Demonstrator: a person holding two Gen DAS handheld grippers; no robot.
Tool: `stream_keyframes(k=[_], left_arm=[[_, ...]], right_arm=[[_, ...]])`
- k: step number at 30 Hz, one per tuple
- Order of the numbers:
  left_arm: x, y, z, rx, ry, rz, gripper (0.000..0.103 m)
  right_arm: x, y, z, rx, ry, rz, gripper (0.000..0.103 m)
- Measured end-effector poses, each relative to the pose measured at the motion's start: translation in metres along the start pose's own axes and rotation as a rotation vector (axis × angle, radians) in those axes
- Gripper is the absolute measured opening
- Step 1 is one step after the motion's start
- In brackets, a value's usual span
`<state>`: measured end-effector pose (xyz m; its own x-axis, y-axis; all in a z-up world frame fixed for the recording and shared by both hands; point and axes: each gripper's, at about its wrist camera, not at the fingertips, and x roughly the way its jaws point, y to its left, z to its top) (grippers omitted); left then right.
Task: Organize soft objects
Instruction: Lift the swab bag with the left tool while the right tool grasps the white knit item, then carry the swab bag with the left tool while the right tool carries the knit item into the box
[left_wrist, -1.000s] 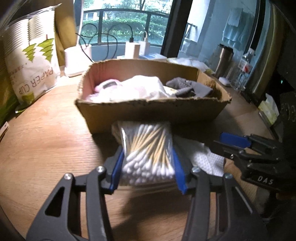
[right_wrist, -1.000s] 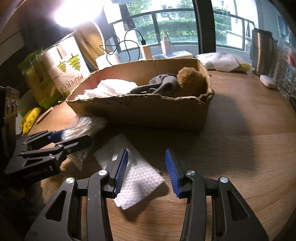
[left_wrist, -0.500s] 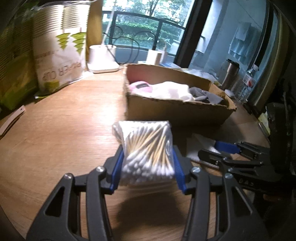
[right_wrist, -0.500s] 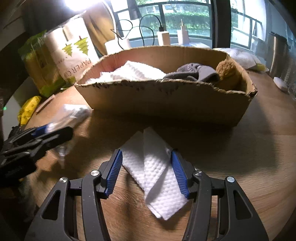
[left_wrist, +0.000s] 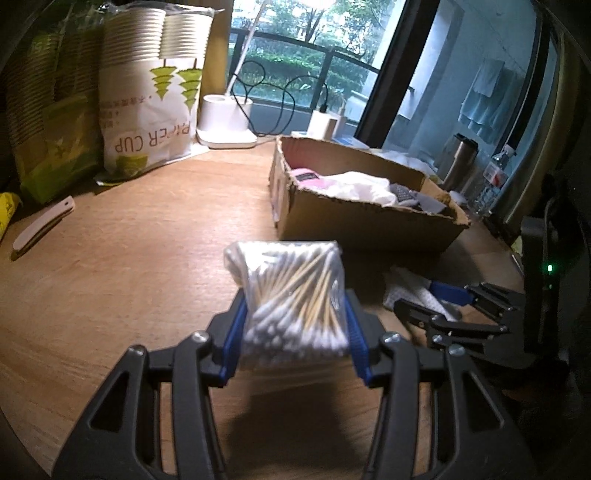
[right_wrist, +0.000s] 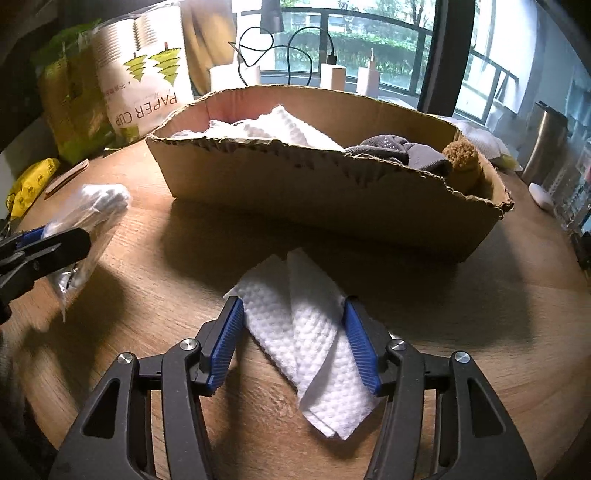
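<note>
My left gripper (left_wrist: 293, 325) is shut on a clear bag of cotton swabs (left_wrist: 291, 295) and holds it above the wooden table (left_wrist: 122, 258), left of the cardboard box (left_wrist: 362, 221). It also shows in the right wrist view (right_wrist: 44, 243) with the bag (right_wrist: 88, 210). My right gripper (right_wrist: 293, 339) is open, its jaws on either side of a folded white textured cloth (right_wrist: 306, 332) lying flat on the table in front of the box (right_wrist: 314, 199). The box holds white cloths (right_wrist: 269, 129), a grey sock (right_wrist: 391, 147) and a brown fuzzy item (right_wrist: 461, 158).
A paper cup pack (left_wrist: 147, 96) and green bags (left_wrist: 48, 129) stand at the back left. A white charger base with cables (left_wrist: 227, 122) sits behind the box. A steel tumbler (right_wrist: 543, 140) and a small white object (right_wrist: 539, 194) are at the right.
My left gripper has carried the swab bag left and back, away from the box front. My right gripper has moved forward so its jaws straddle the white cloth.
</note>
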<state>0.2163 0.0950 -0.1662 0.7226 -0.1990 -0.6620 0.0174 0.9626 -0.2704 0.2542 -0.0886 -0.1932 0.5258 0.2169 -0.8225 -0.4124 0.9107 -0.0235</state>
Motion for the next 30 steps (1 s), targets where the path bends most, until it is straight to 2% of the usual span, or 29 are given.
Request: stream_keyframes(k=[2,4,7,14,30], left_arm=[[-0.004,0.000,-0.001,0.003,-0.006,0.001,0.050],[-0.006,-0.001,-0.002,0.003,-0.009,0.001,0.050],[-0.010,-0.005,-0.004,0.010,-0.013,-0.003,0.050],[-0.018,-0.020,-0.007,0.037,-0.019,-0.009,0.050],[-0.032,-0.062,0.005,0.108,-0.041,-0.005,0.050]], right_arm=[[-0.002,0.003,-0.003,-0.013,-0.002,0.005,0.045],[-0.005,0.005,-0.006,-0.022,-0.004,0.006,0.030],[-0.009,0.005,-0.009,-0.013,-0.002,0.027,0.018],[-0.023,0.007,-0.019,-0.003,-0.013,0.068,0.014],[-0.075,-0.023,-0.016,0.040,-0.129,0.080,0.014]])
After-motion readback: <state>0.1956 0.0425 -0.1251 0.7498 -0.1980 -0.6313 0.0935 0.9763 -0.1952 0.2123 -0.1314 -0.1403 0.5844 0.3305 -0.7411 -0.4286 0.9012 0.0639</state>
